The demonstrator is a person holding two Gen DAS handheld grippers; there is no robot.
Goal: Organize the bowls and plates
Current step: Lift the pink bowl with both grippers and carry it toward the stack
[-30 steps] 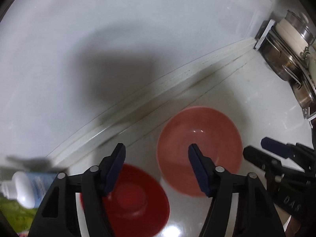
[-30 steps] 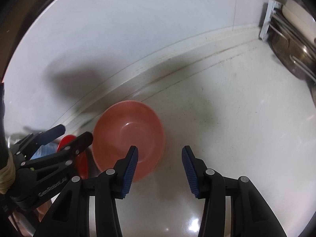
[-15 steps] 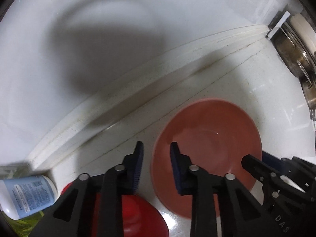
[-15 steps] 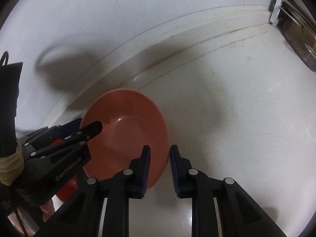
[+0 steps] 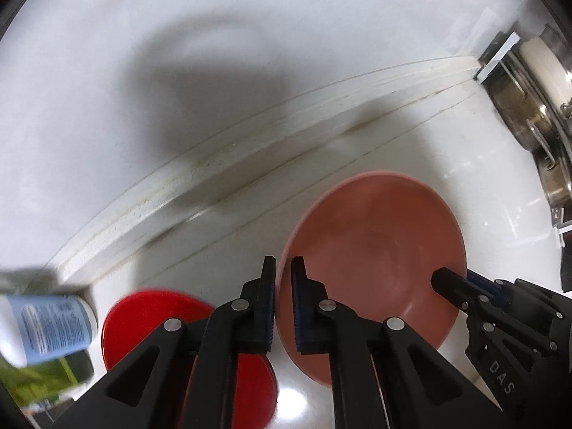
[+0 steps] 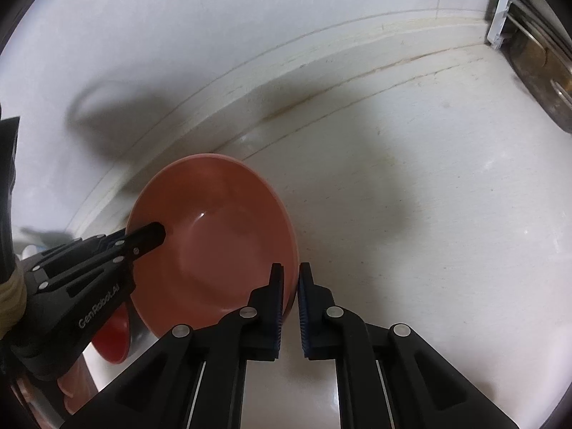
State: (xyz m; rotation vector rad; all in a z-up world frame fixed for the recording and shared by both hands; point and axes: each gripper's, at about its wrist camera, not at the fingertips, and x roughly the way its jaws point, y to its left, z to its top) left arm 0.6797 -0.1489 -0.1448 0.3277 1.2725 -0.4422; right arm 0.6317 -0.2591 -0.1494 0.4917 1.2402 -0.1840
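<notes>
A salmon-pink bowl [image 5: 375,250] [image 6: 221,232] sits on the white counter [image 6: 429,196], close to the wall. My left gripper [image 5: 283,268] [image 6: 150,232] is closing, with its blue pads pressed on the bowl's left rim. The jaws of my right gripper [image 6: 290,275] [image 5: 450,279] are also closing and clamp the bowl's right rim. Both grippers point steeply down. A smaller bright red bowl [image 5: 143,321] [image 6: 114,336] lies just left of the pink one, partly hidden under my left gripper.
A white bottle with a blue label [image 5: 46,325] lies at the far left by something green. Steel pots in a rack [image 5: 529,100] [image 6: 536,71] stand at the far right. The white wall rises just behind the bowls.
Both grippers came down onto the pink bowl and went from wide open to closed on its opposite rims. The bowl now looks larger in both views.
</notes>
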